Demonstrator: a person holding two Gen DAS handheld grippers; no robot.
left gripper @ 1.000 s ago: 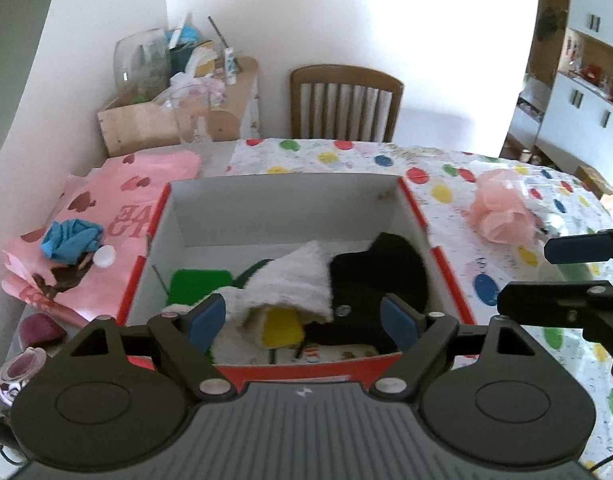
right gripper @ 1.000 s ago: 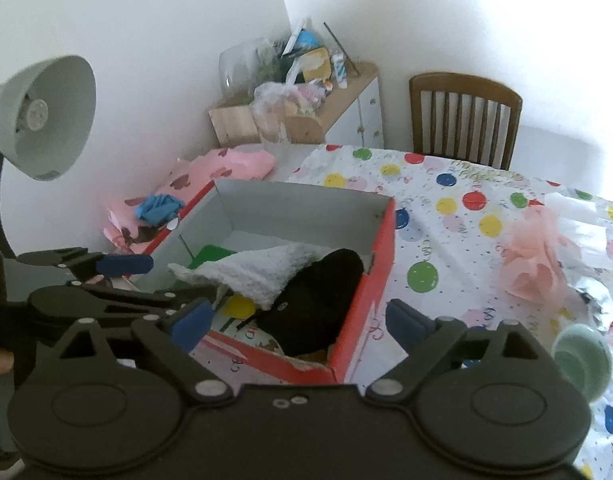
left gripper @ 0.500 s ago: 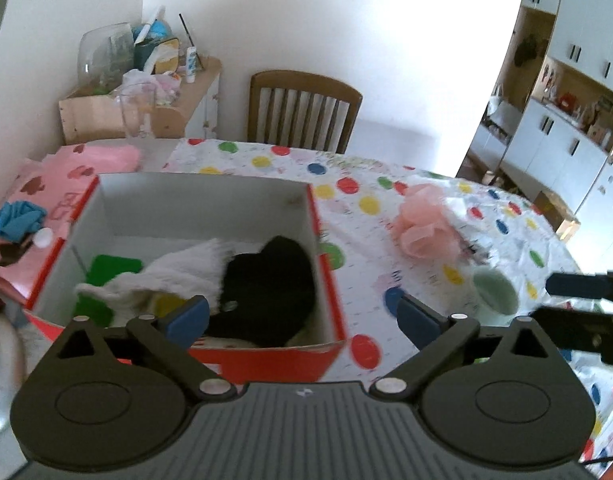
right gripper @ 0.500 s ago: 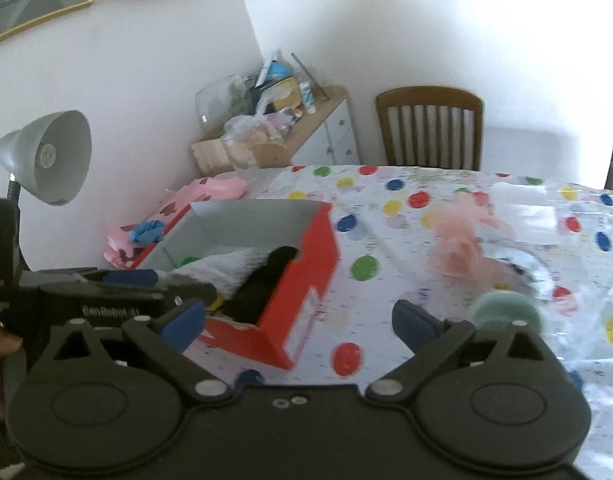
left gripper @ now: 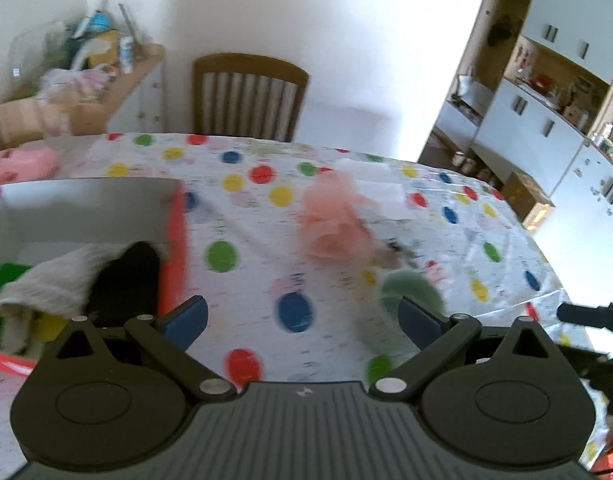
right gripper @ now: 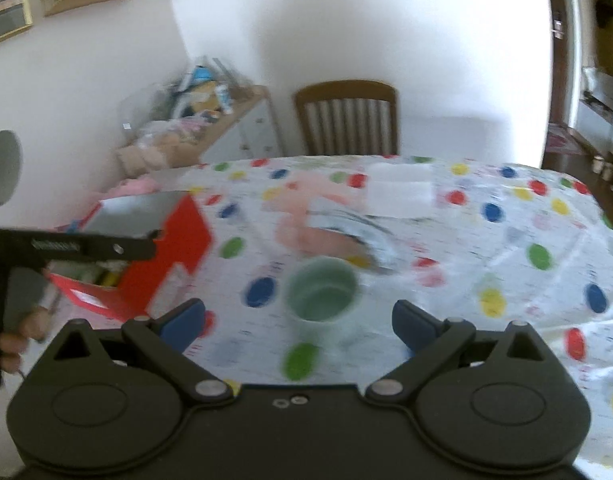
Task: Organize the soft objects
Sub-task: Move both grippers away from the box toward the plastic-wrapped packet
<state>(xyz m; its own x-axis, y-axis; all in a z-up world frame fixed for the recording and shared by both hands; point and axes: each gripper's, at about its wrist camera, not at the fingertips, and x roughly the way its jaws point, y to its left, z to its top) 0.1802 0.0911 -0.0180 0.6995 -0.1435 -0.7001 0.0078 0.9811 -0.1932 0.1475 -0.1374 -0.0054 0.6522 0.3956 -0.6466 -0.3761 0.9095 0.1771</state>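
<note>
A red box (left gripper: 174, 240) with white inner walls sits on the polka-dot tablecloth at the left; it also shows in the right wrist view (right gripper: 174, 236). It holds a white towel (left gripper: 50, 276), a black cloth (left gripper: 126, 280) and green and yellow items. A pink mesh puff (left gripper: 334, 220) lies on the table to its right, blurred in the right wrist view (right gripper: 306, 220). My left gripper (left gripper: 302, 316) is open and empty above the table right of the box. My right gripper (right gripper: 298, 320) is open and empty, just in front of a pale green cup (right gripper: 322, 292).
The green cup also shows in the left wrist view (left gripper: 410, 288). A white folded sheet (right gripper: 398, 188) and crinkled foil (right gripper: 358, 232) lie beyond the puff. A wooden chair (left gripper: 246, 96) stands behind the table. A cluttered sideboard (left gripper: 86, 92) and pink bag (left gripper: 18, 164) are at the left.
Both grippers have swung right, away from the box and toward the puff and green cup. The box has slid to the left of both views. Both stay open and empty.
</note>
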